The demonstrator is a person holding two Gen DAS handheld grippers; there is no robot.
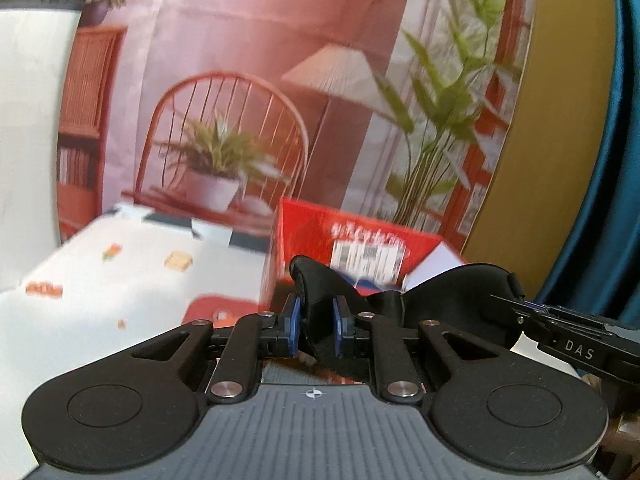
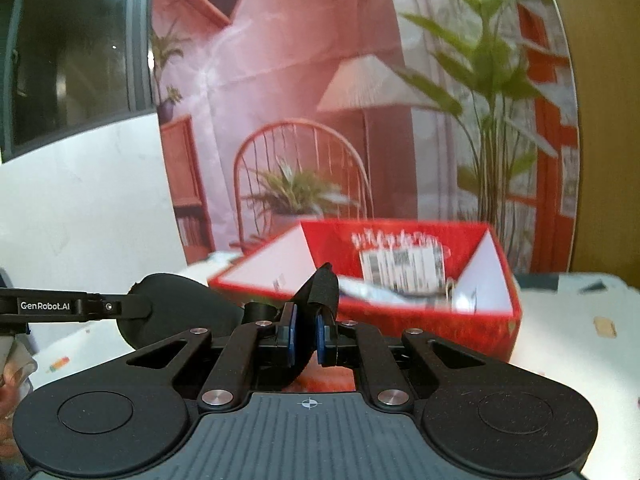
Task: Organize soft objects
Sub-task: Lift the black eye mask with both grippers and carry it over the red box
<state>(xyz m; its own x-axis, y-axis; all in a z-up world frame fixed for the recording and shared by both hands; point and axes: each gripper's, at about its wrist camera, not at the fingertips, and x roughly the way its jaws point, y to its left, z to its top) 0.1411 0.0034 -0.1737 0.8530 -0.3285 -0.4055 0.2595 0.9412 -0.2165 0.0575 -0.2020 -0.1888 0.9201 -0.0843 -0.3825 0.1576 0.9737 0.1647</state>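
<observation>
White patterned bench is carrying an open red cardboard box (image 2: 400, 280); both claws, left claw (image 1: 316, 330) and right claw (image 2: 306, 334), are clamping a black fabric eye mask (image 1: 440, 300) stretched crosswise just before it.

Left gripper (image 1: 316, 326): blue-padded jaws clamped on black fabric.
Right gripper (image 2: 307, 334): blue-padded jaws clamped on black fabric.

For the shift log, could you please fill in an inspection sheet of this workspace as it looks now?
Surface: white patterned tablecloth.
Job's things: black eye mask, held in the air between both grippers; open red box behind it.
Clutter: papers or packets inside the box, blurred.
Grippers: left gripper and right gripper each shut on an end of the mask.
Cables: nothing seen.
Surroundings: printed room backdrop, white wall.
</observation>
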